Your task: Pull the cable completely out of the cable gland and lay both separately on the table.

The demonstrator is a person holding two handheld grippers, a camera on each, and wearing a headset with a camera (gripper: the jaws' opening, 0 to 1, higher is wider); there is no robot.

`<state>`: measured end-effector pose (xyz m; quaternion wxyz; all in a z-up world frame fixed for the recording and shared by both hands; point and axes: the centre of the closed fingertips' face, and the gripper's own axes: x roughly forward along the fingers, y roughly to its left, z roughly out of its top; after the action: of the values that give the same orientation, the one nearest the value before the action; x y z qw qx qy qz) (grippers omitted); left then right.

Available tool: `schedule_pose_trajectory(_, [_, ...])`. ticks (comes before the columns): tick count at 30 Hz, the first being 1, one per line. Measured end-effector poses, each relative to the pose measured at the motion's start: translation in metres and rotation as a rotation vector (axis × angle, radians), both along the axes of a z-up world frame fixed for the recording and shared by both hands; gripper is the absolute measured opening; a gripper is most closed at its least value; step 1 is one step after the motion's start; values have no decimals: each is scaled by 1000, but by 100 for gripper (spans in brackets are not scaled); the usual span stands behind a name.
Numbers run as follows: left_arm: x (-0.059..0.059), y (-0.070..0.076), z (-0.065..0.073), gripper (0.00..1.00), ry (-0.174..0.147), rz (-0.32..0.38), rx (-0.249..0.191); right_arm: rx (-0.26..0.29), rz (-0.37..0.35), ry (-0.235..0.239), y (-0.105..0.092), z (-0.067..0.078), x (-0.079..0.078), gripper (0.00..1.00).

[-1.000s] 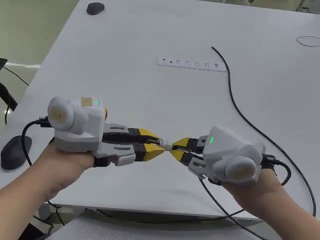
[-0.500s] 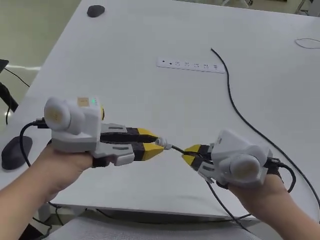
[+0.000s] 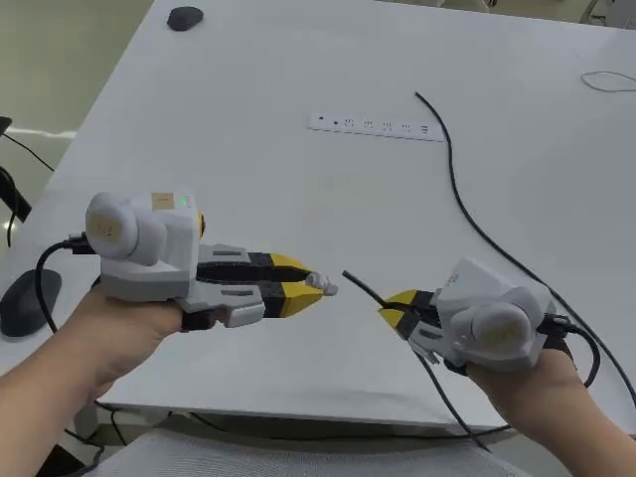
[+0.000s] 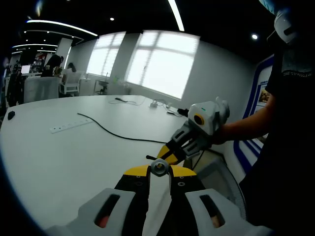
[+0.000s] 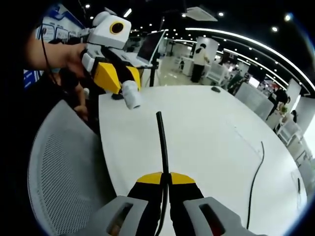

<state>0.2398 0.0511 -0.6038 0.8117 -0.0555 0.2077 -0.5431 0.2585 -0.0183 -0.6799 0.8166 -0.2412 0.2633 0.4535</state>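
Observation:
My left gripper is shut on a small light-grey cable gland, held above the table's near edge. In the left gripper view the gland sits pinched between the yellow jaw tips. To its right, my right gripper is shut on a thin black cable. The cable's free end points at the gland with a small gap between them. In the right gripper view the cable sticks straight out from the jaws toward the gland and the left gripper.
A white power strip lies mid-table, with a black cord running from it toward the near right. A dark mouse sits far back; another dark object lies at the left edge. A mesh chair stands below the table edge.
The right gripper has drawn away to the right with the cable. The cable has slid out of the gland, and a gap has opened between them. The left gripper has hardly moved.

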Motion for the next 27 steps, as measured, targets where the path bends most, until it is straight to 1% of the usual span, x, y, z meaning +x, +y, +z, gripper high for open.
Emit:
schedule_pose_trajectory(6, [1,5,1,15,-2,5,-7,-7,-8,12,5,1,3,0])
schedule_pose_trajectory(10, [0,13,-1,15,3,8,-15,-13,-24,20,10,2,11,0])
schedule_pose_trajectory(15, [0,22,-8,15,5,10,-17,-16,-50,21,18,6,22,0])
schedule_pose_trajectory(17, [0,26,-9,15,-1,11,-21,-17,-56,19,24,8,28,0])
schedule_pose_trajectory(19, [0,29,-11,15,-1,10,-24,-40,-47,1,29,9,34,0])
schedule_pose_trajectory(20, [0,32,-11,15,-8,10,-24,-53,-43,-1,33,9,37,0])
schedule_pose_trajectory(22, [-1,35,-12,15,-5,11,-27,-56,-47,8,40,9,44,0])
schedule_pose_trajectory(25, [-2,44,-17,15,-1,14,-24,-57,-51,14,49,9,51,0])
schedule_pose_trajectory(26, [-2,46,-18,15,2,16,-23,-62,-48,14,54,9,54,0])
schedule_pose_trajectory(27, [-2,49,-19,15,2,17,-22,-71,-37,3,57,8,56,0])
